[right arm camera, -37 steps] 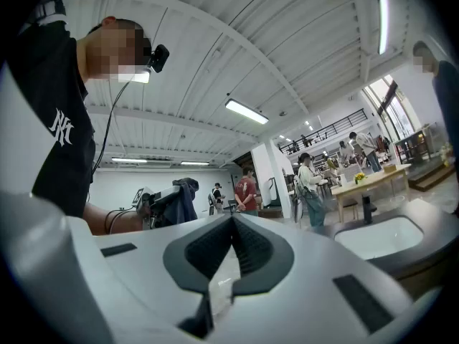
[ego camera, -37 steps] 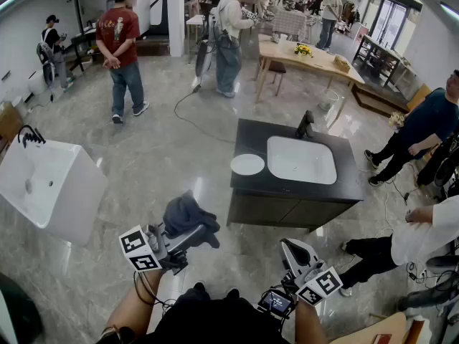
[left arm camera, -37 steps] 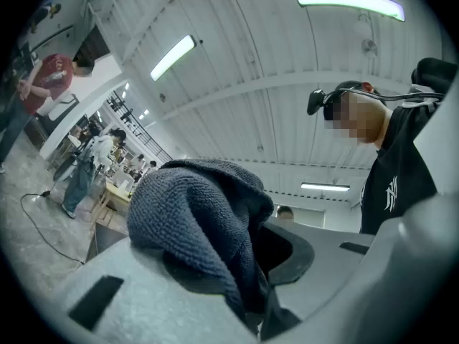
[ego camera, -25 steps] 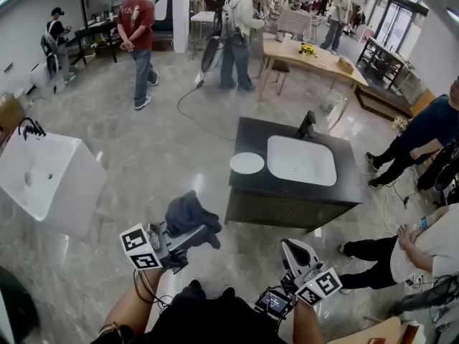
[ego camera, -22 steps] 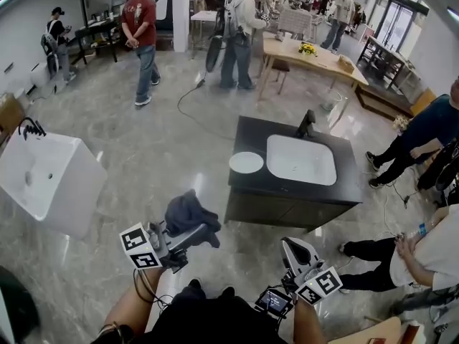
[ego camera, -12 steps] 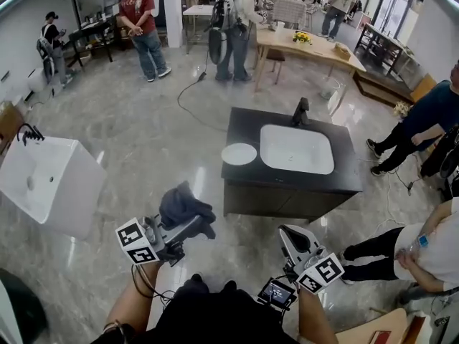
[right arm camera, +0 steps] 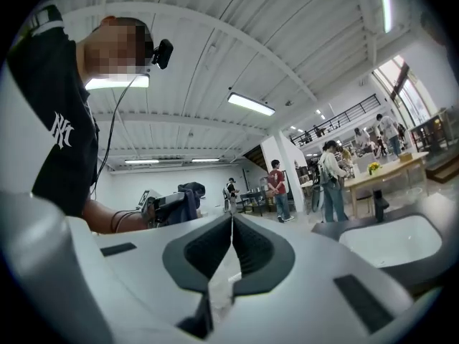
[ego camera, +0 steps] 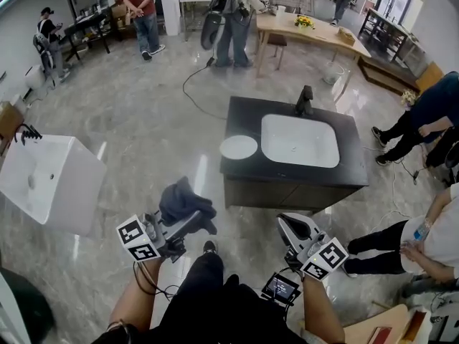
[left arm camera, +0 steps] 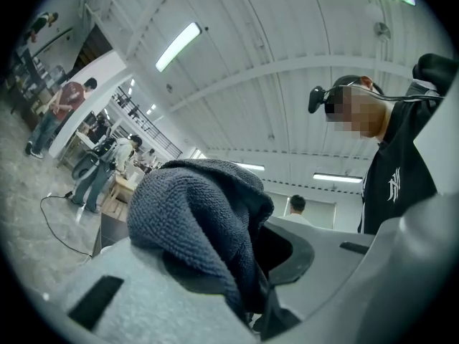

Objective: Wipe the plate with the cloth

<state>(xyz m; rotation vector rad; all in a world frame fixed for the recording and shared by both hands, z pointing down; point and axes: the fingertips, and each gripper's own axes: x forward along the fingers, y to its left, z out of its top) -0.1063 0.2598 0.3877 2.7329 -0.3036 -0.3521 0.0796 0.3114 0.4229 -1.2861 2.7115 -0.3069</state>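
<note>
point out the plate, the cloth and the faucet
plate (ego camera: 238, 147), head view, centre of its white face
cloth (ego camera: 183, 201), head view, middle of the dark grey bundle
faucet (ego camera: 305, 100), head view, its black upright body

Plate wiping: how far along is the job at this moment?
Done: the cloth is clamped in the left gripper. In hand: the approach, with both grippers short of the counter. Left: all the wiping; the plate lies untouched beside the sink, and the right gripper is shut and empty.
</note>
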